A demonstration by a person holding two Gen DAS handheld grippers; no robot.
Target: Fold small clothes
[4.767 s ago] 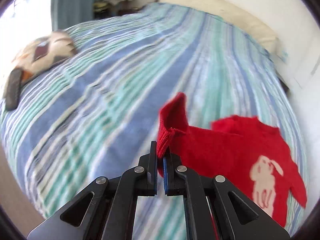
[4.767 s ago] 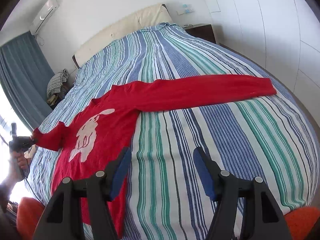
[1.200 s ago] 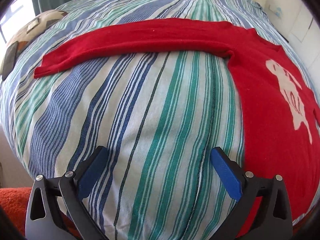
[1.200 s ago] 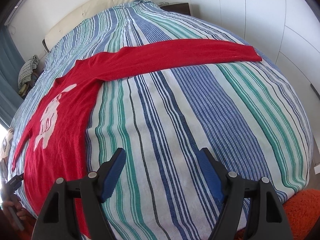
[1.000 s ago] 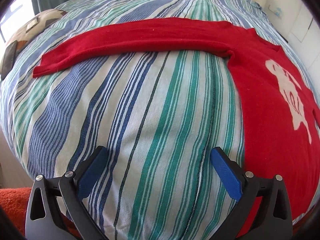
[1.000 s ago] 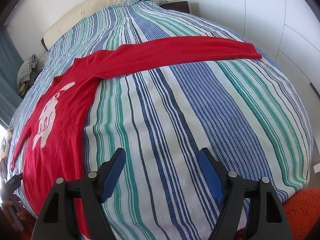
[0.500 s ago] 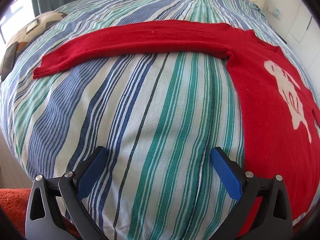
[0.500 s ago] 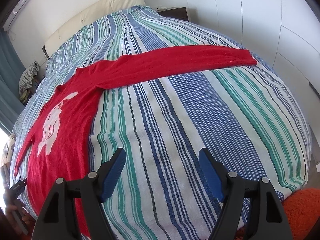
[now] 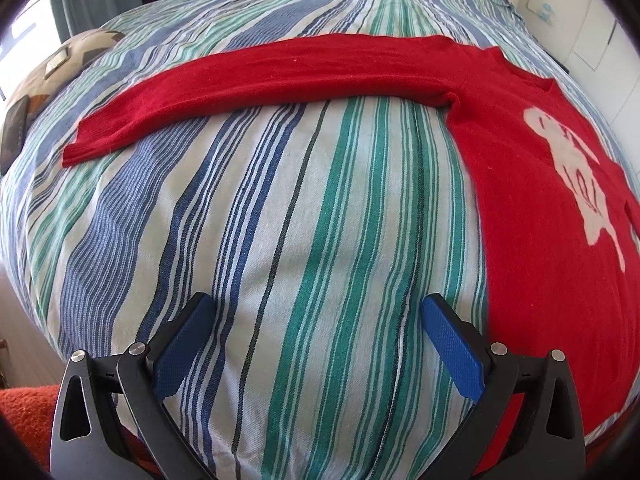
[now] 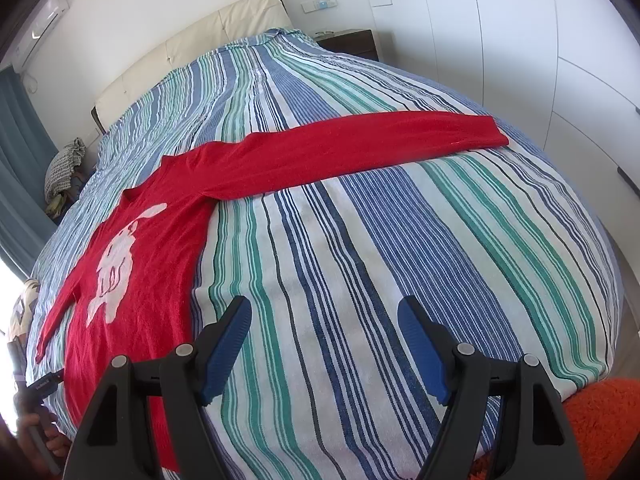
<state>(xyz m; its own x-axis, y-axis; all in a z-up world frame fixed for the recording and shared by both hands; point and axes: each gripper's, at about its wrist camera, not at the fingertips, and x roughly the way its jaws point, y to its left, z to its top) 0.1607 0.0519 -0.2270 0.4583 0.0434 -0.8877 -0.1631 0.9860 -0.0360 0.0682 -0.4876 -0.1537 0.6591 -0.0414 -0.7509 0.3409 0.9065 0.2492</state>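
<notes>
A red long-sleeved sweater [image 9: 532, 216] with a white rabbit print lies flat, front up, on the striped bed [image 9: 320, 220]. In the left wrist view one sleeve [image 9: 260, 80] stretches out to the left. In the right wrist view the sweater [image 10: 132, 276] lies at the left and its other sleeve [image 10: 360, 144] stretches out to the right. My left gripper [image 9: 318, 312] is open and empty above the bed's near edge, left of the sweater's body. My right gripper [image 10: 324, 312] is open and empty above the bed, right of the sweater's body.
A patterned cushion [image 9: 60, 68] and a dark flat object [image 9: 12, 132] lie at the bed's left side. A headboard [image 10: 192, 48], a nightstand [image 10: 352, 42] and white wardrobe doors [image 10: 560, 60] stand beyond. Orange carpet [image 10: 600, 428] lies below the bed's edge.
Long before, my left gripper held a sleeve end; it has let go and the sleeve lies spread out. In the last second both views tilted up slightly; the sweater has not moved.
</notes>
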